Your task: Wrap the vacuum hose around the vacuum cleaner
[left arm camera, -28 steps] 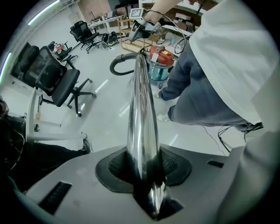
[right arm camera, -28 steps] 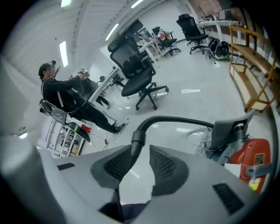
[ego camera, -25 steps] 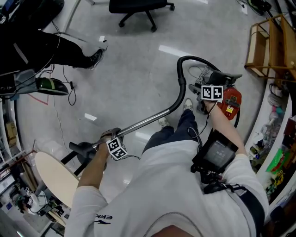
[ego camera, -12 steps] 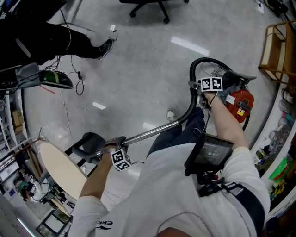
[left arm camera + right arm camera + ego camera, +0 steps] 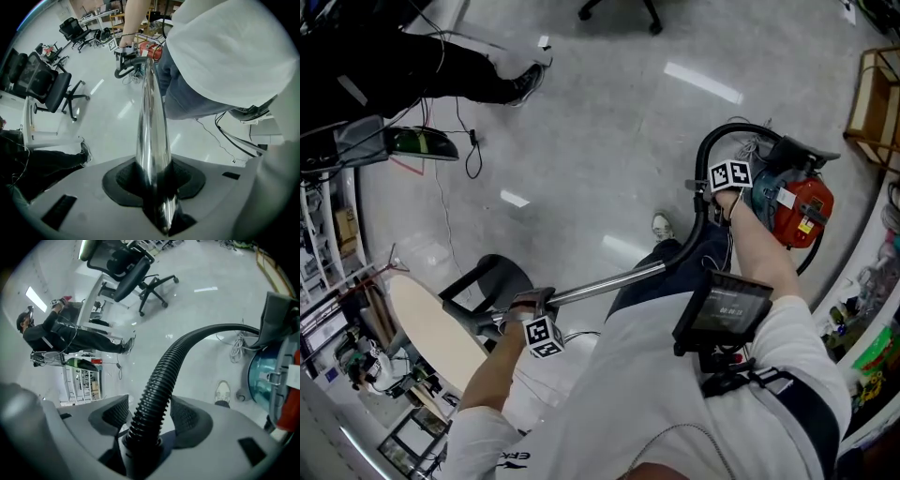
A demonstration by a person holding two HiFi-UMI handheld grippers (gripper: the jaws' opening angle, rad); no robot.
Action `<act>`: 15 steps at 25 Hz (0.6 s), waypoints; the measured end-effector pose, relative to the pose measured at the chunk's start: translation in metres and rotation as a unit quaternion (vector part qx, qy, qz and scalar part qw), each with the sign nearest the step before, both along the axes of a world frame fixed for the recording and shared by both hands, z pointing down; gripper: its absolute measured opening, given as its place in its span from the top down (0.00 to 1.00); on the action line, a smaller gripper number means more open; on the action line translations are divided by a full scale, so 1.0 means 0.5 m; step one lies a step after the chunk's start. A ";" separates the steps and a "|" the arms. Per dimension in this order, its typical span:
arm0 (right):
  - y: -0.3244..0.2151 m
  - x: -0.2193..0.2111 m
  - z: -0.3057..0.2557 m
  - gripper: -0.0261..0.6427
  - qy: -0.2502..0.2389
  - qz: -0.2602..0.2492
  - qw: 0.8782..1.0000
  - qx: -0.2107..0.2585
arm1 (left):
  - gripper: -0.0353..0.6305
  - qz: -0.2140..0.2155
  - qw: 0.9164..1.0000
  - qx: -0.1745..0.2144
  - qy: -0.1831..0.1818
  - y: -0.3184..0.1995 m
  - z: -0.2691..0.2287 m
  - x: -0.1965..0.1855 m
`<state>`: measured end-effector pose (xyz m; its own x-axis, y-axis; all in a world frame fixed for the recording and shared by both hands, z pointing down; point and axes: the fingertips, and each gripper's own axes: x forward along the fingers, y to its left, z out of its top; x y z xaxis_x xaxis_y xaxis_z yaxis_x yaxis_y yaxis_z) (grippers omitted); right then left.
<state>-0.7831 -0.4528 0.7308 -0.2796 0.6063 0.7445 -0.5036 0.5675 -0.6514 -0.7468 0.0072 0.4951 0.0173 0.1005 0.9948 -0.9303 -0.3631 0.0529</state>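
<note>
The red vacuum cleaner (image 5: pixel 802 211) stands on the floor at the right, its clear dust bin (image 5: pixel 265 376) close ahead in the right gripper view. The black ribbed hose (image 5: pixel 717 134) arcs from it to a chrome wand (image 5: pixel 600 286), which ends at a black floor head (image 5: pixel 483 281). My left gripper (image 5: pixel 522 303) is shut on the wand (image 5: pixel 151 122), pointing down. My right gripper (image 5: pixel 703 187) is at the hose's bend. Its jaws have just been opening, and the hose (image 5: pixel 173 362) runs between the pads (image 5: pixel 187 416) with gaps on both sides.
A round beige table top (image 5: pixel 431 337) lies beside the floor head at lower left. A person in black (image 5: pixel 394 66) stands at upper left, with cables (image 5: pixel 473 150) on the floor nearby. A wooden shelf (image 5: pixel 881 94) stands at the right and office chairs (image 5: pixel 136 268) further off.
My right gripper has dropped lower along the hose bend, nearer the red cleaner. My left gripper has carried the wand sideways and a little up.
</note>
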 end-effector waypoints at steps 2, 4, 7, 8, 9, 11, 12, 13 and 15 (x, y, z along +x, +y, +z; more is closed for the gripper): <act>0.020 0.009 0.001 0.62 0.009 0.005 1.000 -0.009 | 0.76 0.004 1.000 -0.003 0.000 0.021 -0.005 0.004; 0.035 0.021 -0.005 0.63 0.014 0.005 1.000 -0.010 | 0.76 0.009 1.000 -0.004 0.005 0.037 -0.006 0.006; 0.052 0.044 -0.020 0.64 0.011 0.004 1.000 0.001 | 0.76 0.025 1.000 -0.001 0.007 0.061 -0.004 0.006; 0.057 0.055 -0.027 0.64 0.011 0.006 1.000 0.002 | 0.76 0.031 0.999 -0.002 0.009 0.069 -0.004 0.005; 0.064 0.067 -0.034 0.64 0.011 0.008 1.000 0.002 | 0.76 0.037 0.999 -0.001 0.011 0.078 -0.004 0.003; 0.080 0.092 -0.046 0.64 0.012 0.010 1.000 0.002 | 0.76 0.054 0.998 0.000 0.013 0.098 -0.003 -0.006; 0.089 0.104 -0.052 0.64 0.013 0.012 1.000 0.003 | 0.76 0.064 0.998 0.000 0.012 0.110 -0.001 -0.013; 0.098 0.116 -0.057 0.64 0.013 0.016 1.000 0.004 | 0.76 0.075 0.997 0.000 0.009 0.122 0.002 -0.023; 0.115 0.145 -0.067 0.65 0.015 0.027 1.000 0.006 | 0.76 0.099 0.995 0.001 0.005 0.139 0.003 -0.040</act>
